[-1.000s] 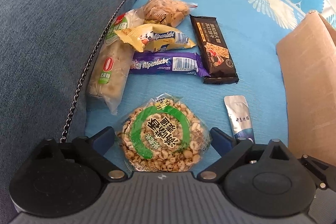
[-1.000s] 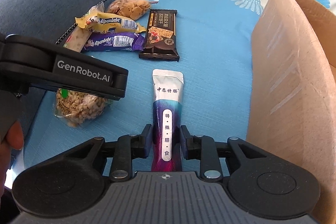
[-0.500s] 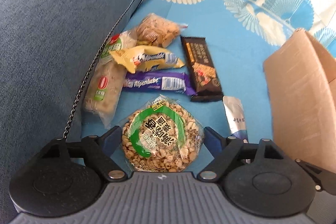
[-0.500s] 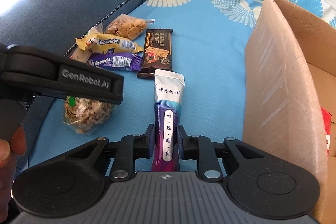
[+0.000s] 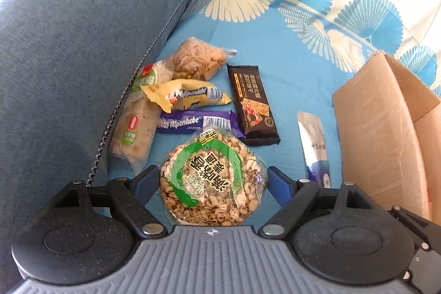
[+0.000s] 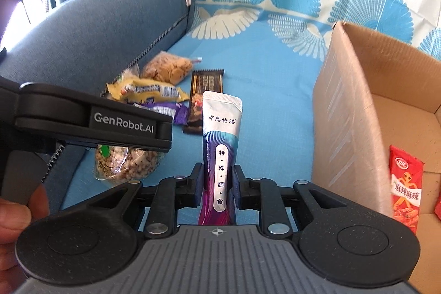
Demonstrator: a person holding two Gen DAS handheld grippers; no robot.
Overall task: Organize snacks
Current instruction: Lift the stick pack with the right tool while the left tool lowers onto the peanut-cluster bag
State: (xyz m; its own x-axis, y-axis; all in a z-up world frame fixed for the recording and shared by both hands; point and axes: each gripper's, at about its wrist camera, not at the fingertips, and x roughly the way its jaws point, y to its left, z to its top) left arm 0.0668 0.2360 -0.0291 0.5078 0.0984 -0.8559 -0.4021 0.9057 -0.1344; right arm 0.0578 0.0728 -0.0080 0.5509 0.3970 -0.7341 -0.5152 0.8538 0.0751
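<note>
A round puffed-grain cake [image 5: 212, 175] in clear wrap with a green ring label hangs above the blue cover, and my left gripper [image 5: 212, 179] is shut on its two sides. In the right wrist view the same cake [image 6: 124, 164] shows under the left tool's black housing [image 6: 93, 123]. My right gripper [image 6: 217, 175] is shut on the lower part of a silver and purple sachet [image 6: 222, 128], which stands up off the cover. The sachet [image 5: 312, 139] also appears at the right of the left wrist view.
An open cardboard box [image 6: 347, 115] stands close on the right with a red snack pack [image 6: 406, 183] inside. Along the blue-grey sofa arm [image 5: 82, 46] lie a cracker pack [image 5: 135, 126], yellow [image 5: 187, 95] and purple [image 5: 193, 123] candy sticks, a biscuit bag [image 5: 195, 59] and a dark bar [image 5: 252, 101].
The left jaws closed onto the grain cake and the right jaws tightened on the sachet. Both grippers then rose with their snacks, and more of the sofa back and box came into view.
</note>
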